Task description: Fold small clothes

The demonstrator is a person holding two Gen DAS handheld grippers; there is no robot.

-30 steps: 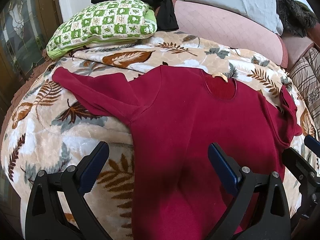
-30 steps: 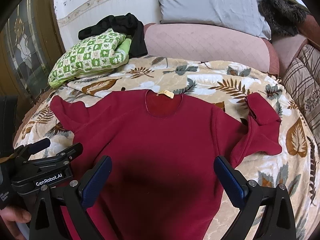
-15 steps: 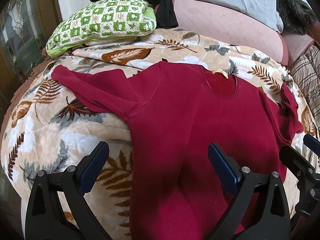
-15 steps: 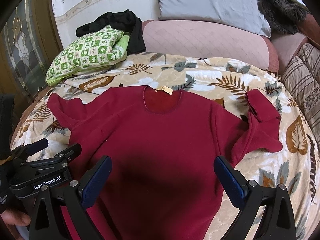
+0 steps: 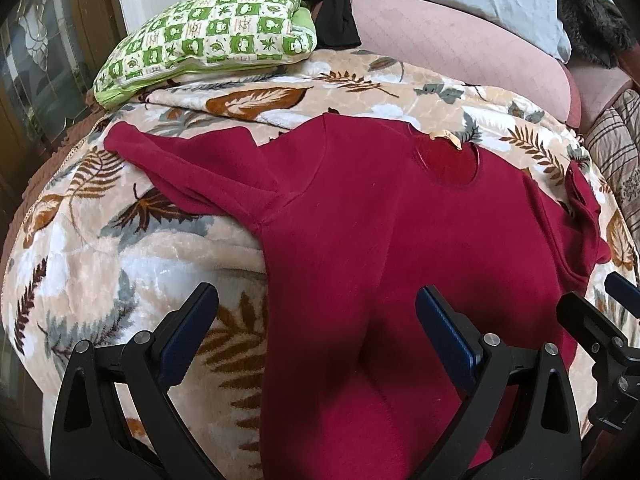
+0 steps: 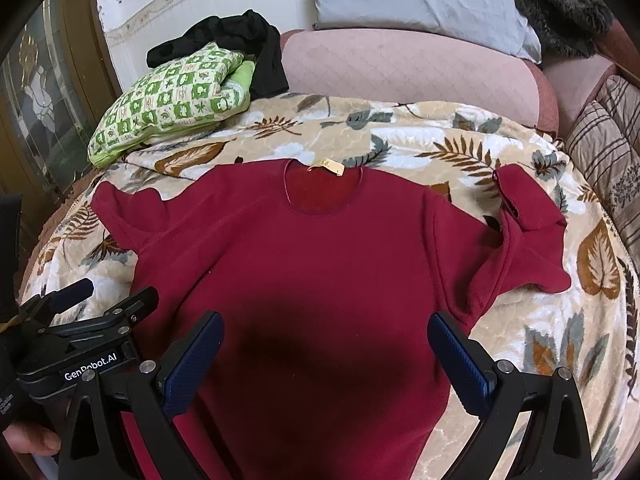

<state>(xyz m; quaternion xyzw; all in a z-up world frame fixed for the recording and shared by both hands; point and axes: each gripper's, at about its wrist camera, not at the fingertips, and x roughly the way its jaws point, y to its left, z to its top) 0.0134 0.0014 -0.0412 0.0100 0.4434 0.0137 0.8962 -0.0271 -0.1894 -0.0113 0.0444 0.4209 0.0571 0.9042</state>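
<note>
Your left gripper (image 5: 316, 328) and right gripper (image 6: 326, 354) are both wide open, holding nothing. Grab a sleeve (image 6: 524, 236) by its end and fold it flat across the shirt (image 6: 304, 264).

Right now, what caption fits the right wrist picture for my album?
Open right gripper hovers over a red shirt spread on a leafy blanket, left gripper alongside.

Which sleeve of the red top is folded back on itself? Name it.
The sleeve toward the striped cushion: its cuff doubles over, while the other sleeve lies flat.
</note>
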